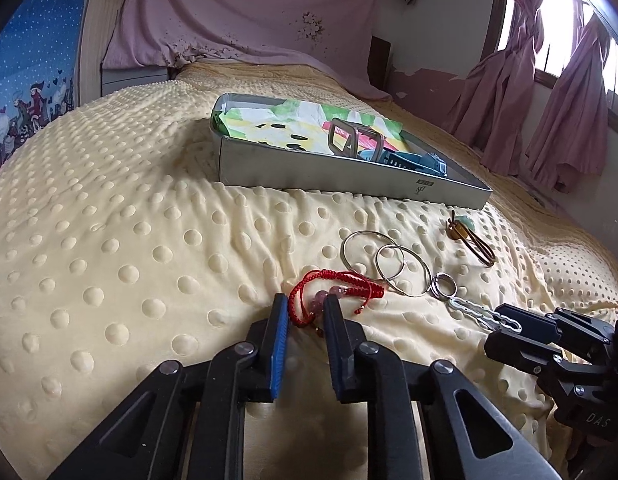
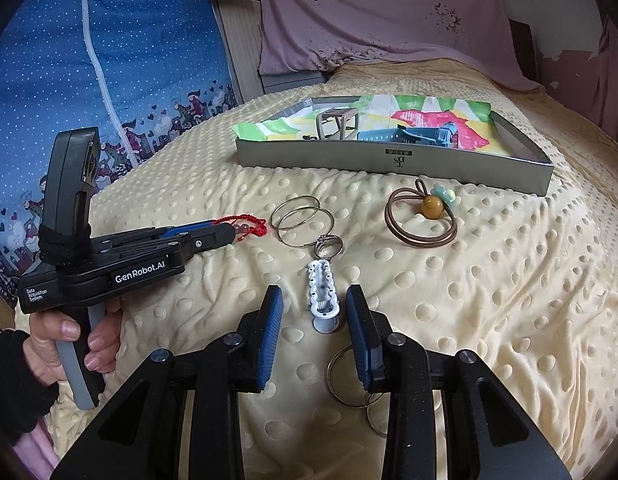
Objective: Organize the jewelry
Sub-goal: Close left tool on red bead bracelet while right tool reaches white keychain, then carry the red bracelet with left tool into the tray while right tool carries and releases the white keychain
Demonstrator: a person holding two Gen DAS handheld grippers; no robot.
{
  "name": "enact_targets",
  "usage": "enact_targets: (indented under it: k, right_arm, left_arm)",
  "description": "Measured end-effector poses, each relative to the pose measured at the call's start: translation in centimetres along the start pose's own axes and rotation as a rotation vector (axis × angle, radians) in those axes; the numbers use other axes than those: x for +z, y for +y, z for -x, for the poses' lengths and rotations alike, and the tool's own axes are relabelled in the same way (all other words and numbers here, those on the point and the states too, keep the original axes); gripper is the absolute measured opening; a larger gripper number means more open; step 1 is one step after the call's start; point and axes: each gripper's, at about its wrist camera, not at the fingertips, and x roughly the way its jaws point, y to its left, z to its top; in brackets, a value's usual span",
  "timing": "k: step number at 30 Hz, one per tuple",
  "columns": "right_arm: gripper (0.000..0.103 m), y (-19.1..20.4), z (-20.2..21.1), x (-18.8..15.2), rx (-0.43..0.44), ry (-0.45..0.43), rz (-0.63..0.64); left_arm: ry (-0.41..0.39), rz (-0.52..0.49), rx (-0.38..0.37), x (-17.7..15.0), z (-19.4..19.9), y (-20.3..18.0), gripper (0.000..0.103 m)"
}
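— Cream dotted blanket covers the bed; what's on it?
— Grey tray at the back; nearer lie two silver hoops, a brown hair tie, a ring.
— Grippers?
— Left gripper parted around the red bracelet; right gripper open, straddling the white clip, its finger hiding part of some key rings.

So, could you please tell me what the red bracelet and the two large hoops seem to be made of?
Red bracelet: apparently braided cord, matte with a visible weave, strung with translucent pinkish beads, perhaps glass or stone. Two large hoops: thin metal wire by the look, silvery and shiny with bright glints.
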Motion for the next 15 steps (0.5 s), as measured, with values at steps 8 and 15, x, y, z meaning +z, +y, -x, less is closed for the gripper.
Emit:
enact_targets:
  k: [8,15]
  right_arm:
    - [0.019,-0.1,0.0,-0.1,0.000,-0.001,-0.001]
    - [0.014,0.3,0.3,-0.4,0.015,-0.009,0.014]
  left_arm:
    - [-0.028,-0.029,-0.006,-0.3,0.7,-0.7,0.009]
    - [-0.095,-0.091,0.000,-0.7,2.6,-2.2,0.009]
